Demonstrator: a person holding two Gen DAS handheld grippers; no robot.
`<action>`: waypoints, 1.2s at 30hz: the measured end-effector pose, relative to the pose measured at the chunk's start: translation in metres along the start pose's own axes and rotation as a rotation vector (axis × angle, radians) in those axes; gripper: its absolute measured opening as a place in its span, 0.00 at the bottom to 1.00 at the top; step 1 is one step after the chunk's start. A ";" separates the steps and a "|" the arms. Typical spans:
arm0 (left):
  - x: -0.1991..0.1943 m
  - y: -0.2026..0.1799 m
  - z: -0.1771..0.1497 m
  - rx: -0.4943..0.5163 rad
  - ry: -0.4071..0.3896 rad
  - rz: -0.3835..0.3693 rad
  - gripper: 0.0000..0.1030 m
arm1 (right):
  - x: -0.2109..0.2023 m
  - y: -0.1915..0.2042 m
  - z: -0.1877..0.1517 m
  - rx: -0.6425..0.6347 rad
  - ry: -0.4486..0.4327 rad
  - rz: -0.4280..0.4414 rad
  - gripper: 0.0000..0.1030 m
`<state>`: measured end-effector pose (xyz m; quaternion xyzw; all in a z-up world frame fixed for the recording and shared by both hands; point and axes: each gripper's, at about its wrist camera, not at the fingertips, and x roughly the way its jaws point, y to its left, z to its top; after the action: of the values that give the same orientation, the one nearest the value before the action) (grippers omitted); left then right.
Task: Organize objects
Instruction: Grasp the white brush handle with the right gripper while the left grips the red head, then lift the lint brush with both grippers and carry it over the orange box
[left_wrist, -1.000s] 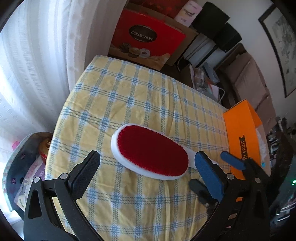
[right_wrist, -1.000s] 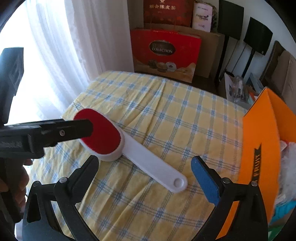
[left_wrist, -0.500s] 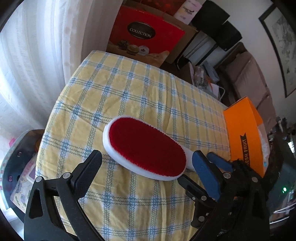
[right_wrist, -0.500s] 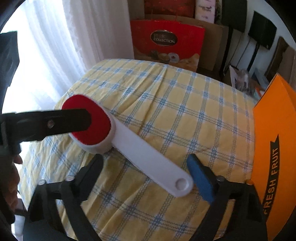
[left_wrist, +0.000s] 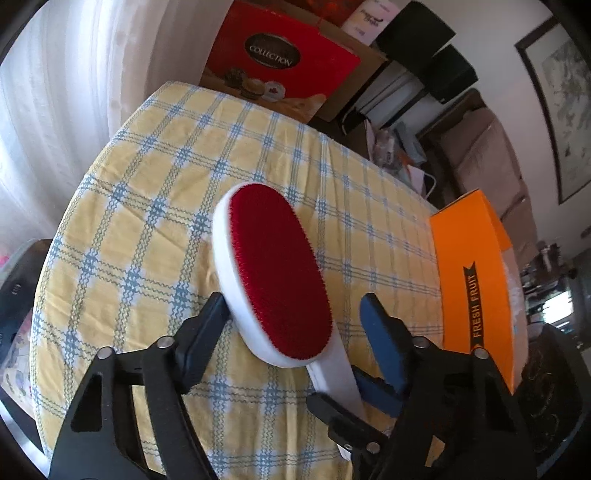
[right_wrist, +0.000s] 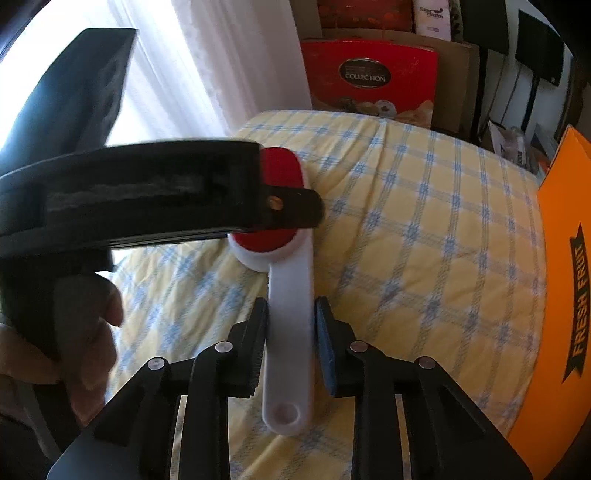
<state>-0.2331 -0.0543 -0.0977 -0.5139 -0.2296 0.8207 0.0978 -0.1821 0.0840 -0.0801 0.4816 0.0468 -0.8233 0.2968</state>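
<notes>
Here the right gripper clamps the lint brush handle mid-table.

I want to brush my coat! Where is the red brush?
The brush is on the checked cloth, left of the orange box. The right tongs pinch its white handle while the left tongs close around its head.

We see our right gripper at lower centre clamped on the lint brush handle, our left gripper crossing its red head from the left, the orange box at right.
</notes>
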 end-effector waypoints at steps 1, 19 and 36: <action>-0.001 0.000 -0.001 0.000 -0.006 0.014 0.52 | -0.001 -0.001 -0.002 0.012 -0.003 0.007 0.24; -0.031 -0.029 -0.019 0.034 -0.065 -0.051 0.33 | -0.045 -0.009 -0.035 0.151 -0.057 0.051 0.25; -0.084 -0.104 0.004 0.115 -0.114 -0.180 0.31 | -0.139 -0.013 -0.026 0.195 -0.203 0.035 0.25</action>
<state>-0.2067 0.0025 0.0203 -0.4373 -0.2327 0.8483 0.1872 -0.1191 0.1657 0.0170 0.4230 -0.0722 -0.8631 0.2663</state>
